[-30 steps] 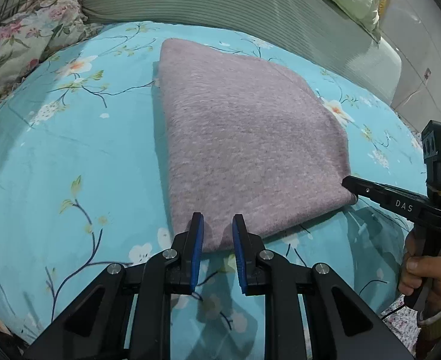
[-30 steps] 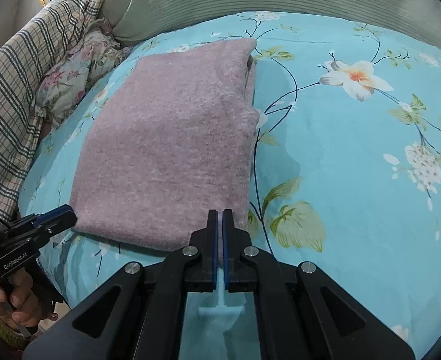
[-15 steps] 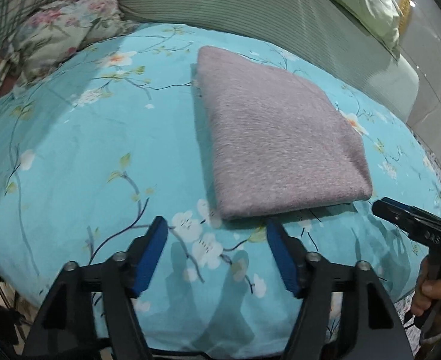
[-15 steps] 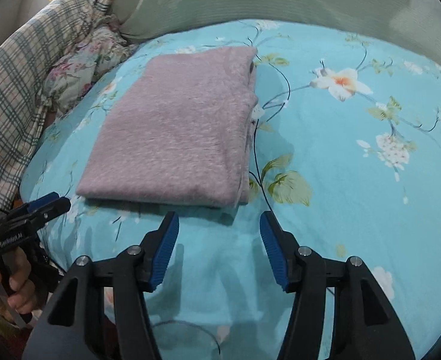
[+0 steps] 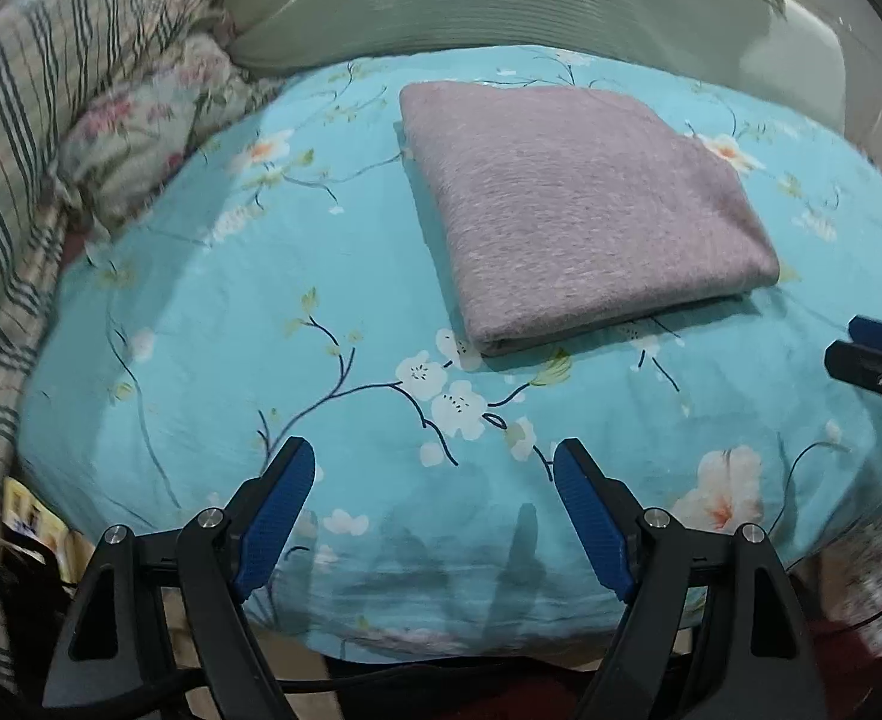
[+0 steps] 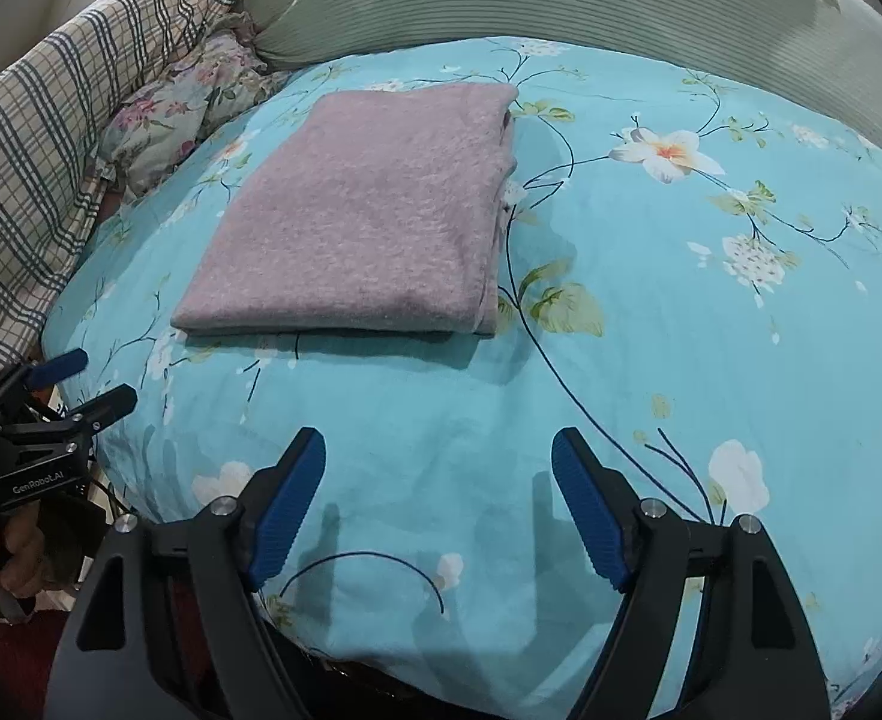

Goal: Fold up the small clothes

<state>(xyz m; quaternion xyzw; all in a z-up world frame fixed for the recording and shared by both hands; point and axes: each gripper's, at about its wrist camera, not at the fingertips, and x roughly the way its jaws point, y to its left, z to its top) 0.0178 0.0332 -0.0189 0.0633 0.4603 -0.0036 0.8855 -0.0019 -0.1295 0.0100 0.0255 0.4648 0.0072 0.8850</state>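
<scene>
Two black two-finger grippers with blue ribbed pads hang over the near edge of a bed as a fold appears finished. The left gripper [image 5: 434, 483] and the right gripper [image 6: 438, 477] both stand wide, their jaws having just been opening, with nothing but bedding between them. The task's piece, a mauve fleecy garment folded into a flat rectangle [image 6: 363, 216], lies on the turquoise floral bedsheet [image 6: 711, 330], well apart from both sets of pads and touched by neither. Its near edge looks doubled and fairly even, while the right side shows stacked layers slightly stepped.

By that look, this step is the let-go after the last fold. The next move would call either for a light press to settle those stepped layers, or for both grippers to close on the near corners and carry the bundle aside; either way the pads must come forward again and pinch every layer, or the fold may slip open.

Beyond the garment, a pale green ribbed bolster [image 6: 561, 0] runs along the far side. A checked cloth [image 6: 51, 120] and a pink-flowered cushion [image 6: 189, 102] crowd the left, near the garment's far corner but not on it. A thin dark cord [image 6: 357, 564] curls on the sheet below the right gripper and might snag. A hand [image 6: 3, 546] steadies the left tool.
</scene>
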